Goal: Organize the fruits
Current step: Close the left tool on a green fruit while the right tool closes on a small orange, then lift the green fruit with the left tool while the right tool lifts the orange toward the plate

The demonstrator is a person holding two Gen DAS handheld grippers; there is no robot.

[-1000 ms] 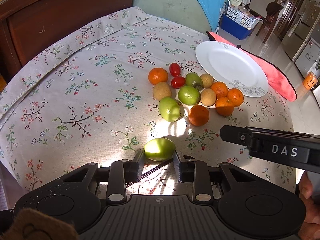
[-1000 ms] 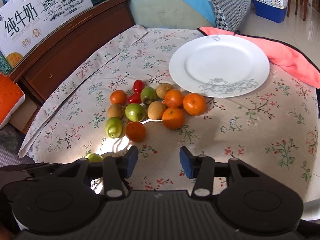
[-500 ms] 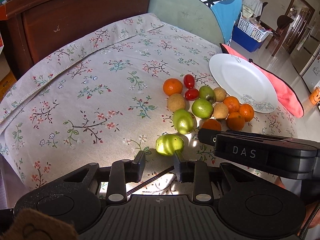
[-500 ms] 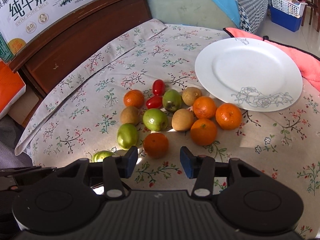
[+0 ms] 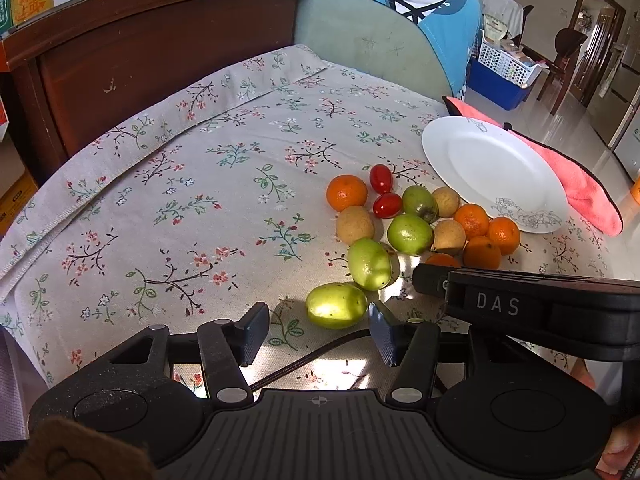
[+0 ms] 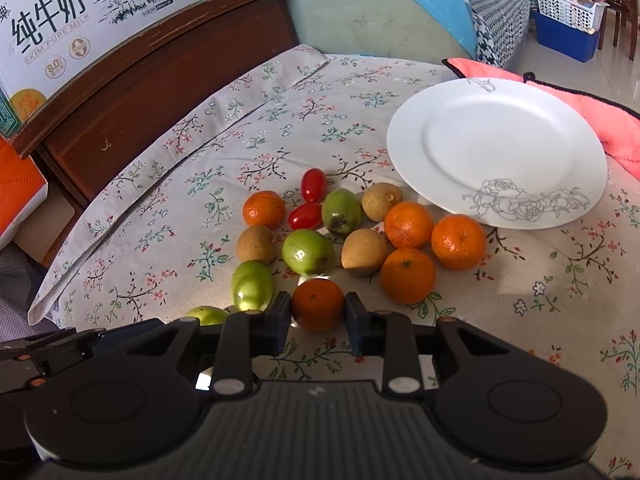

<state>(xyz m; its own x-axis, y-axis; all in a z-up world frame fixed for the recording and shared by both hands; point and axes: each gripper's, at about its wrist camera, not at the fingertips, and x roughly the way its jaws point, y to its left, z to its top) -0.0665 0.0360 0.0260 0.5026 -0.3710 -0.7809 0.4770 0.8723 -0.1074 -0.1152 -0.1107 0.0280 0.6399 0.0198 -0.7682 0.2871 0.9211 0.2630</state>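
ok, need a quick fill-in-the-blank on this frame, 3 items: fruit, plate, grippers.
1. The right gripper has its fingers closed on an ____ fruit.
2. The white plate holds ____ pieces of fruit.
3. The left gripper has just been opening; the green fruit nearest it lies on the ____, touched by neither of the fingers.

Missing words: orange; no; tablecloth
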